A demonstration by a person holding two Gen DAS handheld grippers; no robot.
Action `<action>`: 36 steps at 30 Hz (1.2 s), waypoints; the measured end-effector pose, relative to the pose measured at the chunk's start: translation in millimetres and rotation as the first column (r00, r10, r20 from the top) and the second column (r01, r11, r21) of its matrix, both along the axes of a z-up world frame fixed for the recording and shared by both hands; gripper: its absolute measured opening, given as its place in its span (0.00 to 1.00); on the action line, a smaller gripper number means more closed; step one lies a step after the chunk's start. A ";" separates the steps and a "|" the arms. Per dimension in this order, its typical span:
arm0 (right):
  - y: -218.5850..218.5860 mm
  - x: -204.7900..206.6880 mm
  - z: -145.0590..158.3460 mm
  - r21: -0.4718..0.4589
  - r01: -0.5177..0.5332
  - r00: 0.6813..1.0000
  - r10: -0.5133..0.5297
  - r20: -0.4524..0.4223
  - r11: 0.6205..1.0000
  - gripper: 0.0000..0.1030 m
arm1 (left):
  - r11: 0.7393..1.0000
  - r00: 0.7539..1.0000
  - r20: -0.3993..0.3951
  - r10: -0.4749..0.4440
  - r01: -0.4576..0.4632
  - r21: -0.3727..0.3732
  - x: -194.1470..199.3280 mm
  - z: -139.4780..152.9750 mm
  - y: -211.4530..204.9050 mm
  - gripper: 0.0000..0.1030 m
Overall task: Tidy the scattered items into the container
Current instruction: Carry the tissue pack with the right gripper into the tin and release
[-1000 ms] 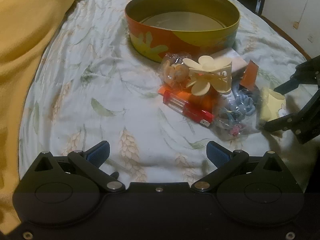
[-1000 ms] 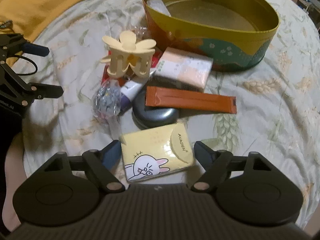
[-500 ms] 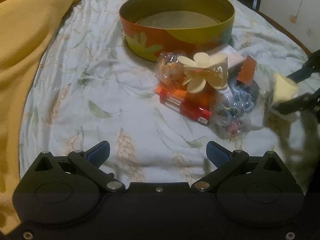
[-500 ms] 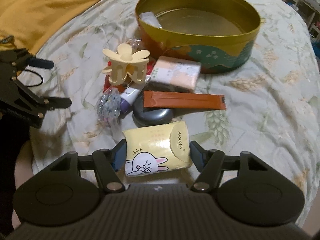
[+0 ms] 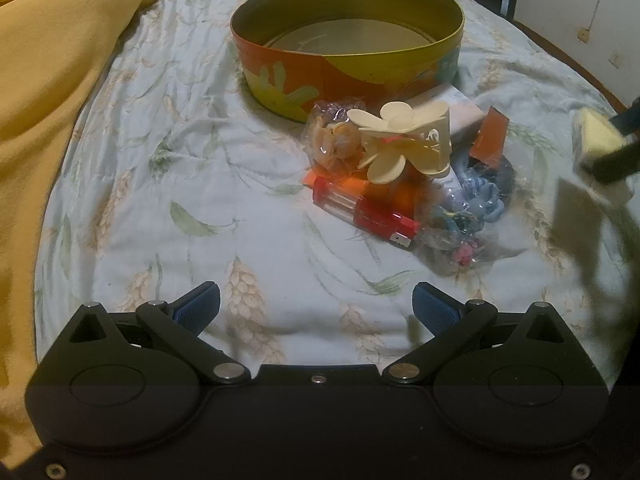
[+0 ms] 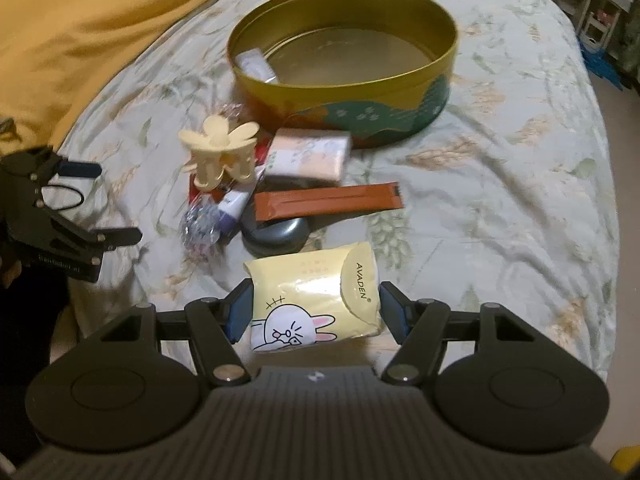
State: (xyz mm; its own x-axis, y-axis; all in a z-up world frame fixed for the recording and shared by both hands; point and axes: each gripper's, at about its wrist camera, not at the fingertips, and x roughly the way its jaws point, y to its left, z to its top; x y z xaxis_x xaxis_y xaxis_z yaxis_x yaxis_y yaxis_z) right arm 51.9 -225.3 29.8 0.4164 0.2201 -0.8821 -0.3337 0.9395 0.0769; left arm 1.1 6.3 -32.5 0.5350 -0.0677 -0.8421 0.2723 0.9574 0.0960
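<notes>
Clamping a yellow tissue pack (image 6: 316, 300) printed with a cartoon rabbit, the right gripper (image 6: 316, 306) has both blue pads pressed against the pack's sides and holds it clear of the bedspread (image 6: 500, 184); its jaws have just been closing, with the pack between them. The right wrist view alone shows the rabbit print and the lettering on the flap. In the left wrist view the same pack (image 5: 596, 140) is only a blurred yellow wedge at the right edge, pinched between dark fingers.

The left gripper (image 5: 316, 304) hangs over bare patterned cloth with its jaws wide apart and nothing between them; from the right wrist it appears side-on at the left edge (image 6: 96, 204).

The round tin (image 6: 344, 64) sits beyond the pile. The right wrist view looks into it and shows a small pale packet (image 6: 256, 65) leaning against the inner wall, a thing hidden from the left wrist by the near wall of the tin (image 5: 348, 56).

Between tin and grippers lie a cream flower hair claw (image 6: 222, 152), a pale wrapped pack (image 6: 308, 154), a long orange sachet (image 6: 328, 202) and a dark round compact (image 6: 276, 232). Only the left wrist view shows clearly the red tube (image 5: 360, 212) and a clear bag of blue hair ties (image 5: 472, 208). A yellow blanket (image 5: 52, 92) lies along the left.
</notes>
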 end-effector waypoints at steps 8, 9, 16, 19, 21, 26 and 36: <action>-6.6 9.6 24.0 0.007 0.026 0.999 -0.026 0.037 1.000 0.66 | 1.000 1.000 -0.005 0.007 -0.007 -0.019 0.9 0.4 2.6 0.99; -7.1 11.1 26.9 0.008 0.028 0.999 -0.028 0.041 1.000 0.66 | 1.000 1.000 -0.007 0.008 -0.008 -0.021 1.0 0.1 2.9 0.99; -6.8 20.6 45.9 0.009 0.034 0.997 -0.034 0.076 0.999 0.66 | 1.000 1.000 -0.007 0.002 -0.002 -0.023 0.6 0.0 3.5 0.99; -7.2 25.6 54.1 0.011 0.040 0.995 -0.041 0.089 0.999 0.66 | 1.000 1.000 -0.008 0.002 -0.002 -0.025 0.6 0.0 3.5 0.99; -7.3 29.2 59.4 0.011 0.039 0.994 -0.040 0.098 0.999 0.66 | 1.000 1.000 -0.007 0.002 -0.003 -0.026 0.5 0.2 3.4 0.99; -4.3 37.6 72.9 0.001 0.032 0.992 -0.032 0.124 0.999 0.66 | 1.000 1.000 -0.008 -0.001 0.001 -0.027 0.6 0.4 3.3 0.99; 11.4 55.8 93.3 -0.005 -0.006 0.987 0.006 0.161 1.000 0.66 | 1.000 1.000 -0.010 0.000 -0.001 -0.029 0.7 0.2 3.3 0.99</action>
State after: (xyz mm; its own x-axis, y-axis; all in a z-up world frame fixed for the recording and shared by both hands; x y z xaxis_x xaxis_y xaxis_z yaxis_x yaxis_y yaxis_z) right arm 107.7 -213.9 123.1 0.5518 0.2192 -0.8046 -0.3470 0.9377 0.0175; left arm 1.8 9.6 -32.3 0.5268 -0.0921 -0.8450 0.2725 0.9599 0.0652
